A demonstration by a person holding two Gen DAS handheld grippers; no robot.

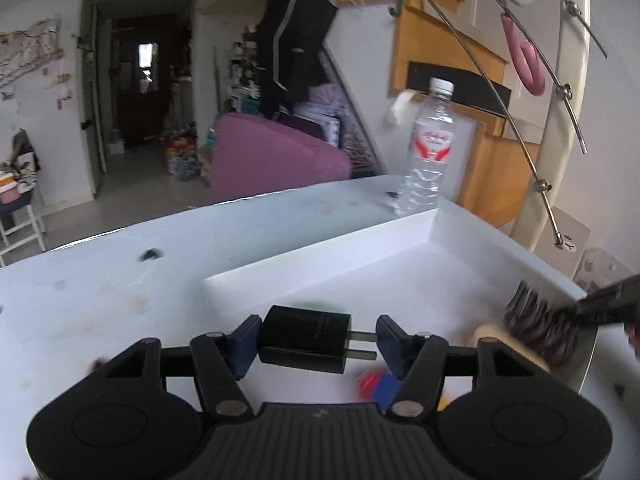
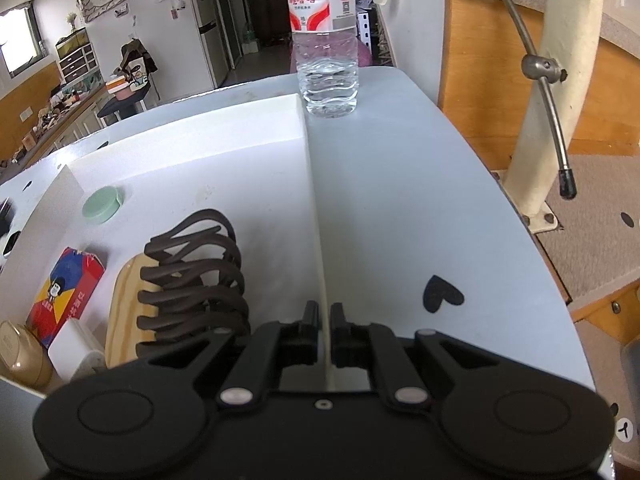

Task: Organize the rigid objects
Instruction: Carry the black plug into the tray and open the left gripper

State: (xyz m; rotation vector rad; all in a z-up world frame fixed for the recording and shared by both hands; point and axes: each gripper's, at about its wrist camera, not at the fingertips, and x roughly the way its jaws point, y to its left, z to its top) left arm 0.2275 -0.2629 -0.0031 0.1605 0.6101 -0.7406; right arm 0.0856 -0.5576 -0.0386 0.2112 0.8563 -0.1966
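My left gripper (image 1: pixel 316 340) is shut on a black plug adapter (image 1: pixel 306 338), held lengthwise with its prongs against the right finger, above the white tray (image 1: pixel 320 248). My right gripper (image 2: pixel 325 320) is shut on the tray's right wall (image 2: pixel 312 184). Inside the tray lie a wooden massage brush with dark loops (image 2: pixel 192 276), a red and blue box (image 2: pixel 66 290), a green round disc (image 2: pixel 103 204) and a gold tin (image 2: pixel 20 354). The brush (image 1: pixel 536 324) and the box (image 1: pixel 378 386) also show in the left wrist view.
A clear water bottle (image 2: pixel 326 36) stands on the pale table (image 2: pixel 400 200) beyond the tray's far right corner; it also shows in the left wrist view (image 1: pixel 428 148). A white post with metal rods (image 2: pixel 560 80) stands off the table's right edge. Black heart stickers (image 2: pixel 440 294) dot the tabletop.
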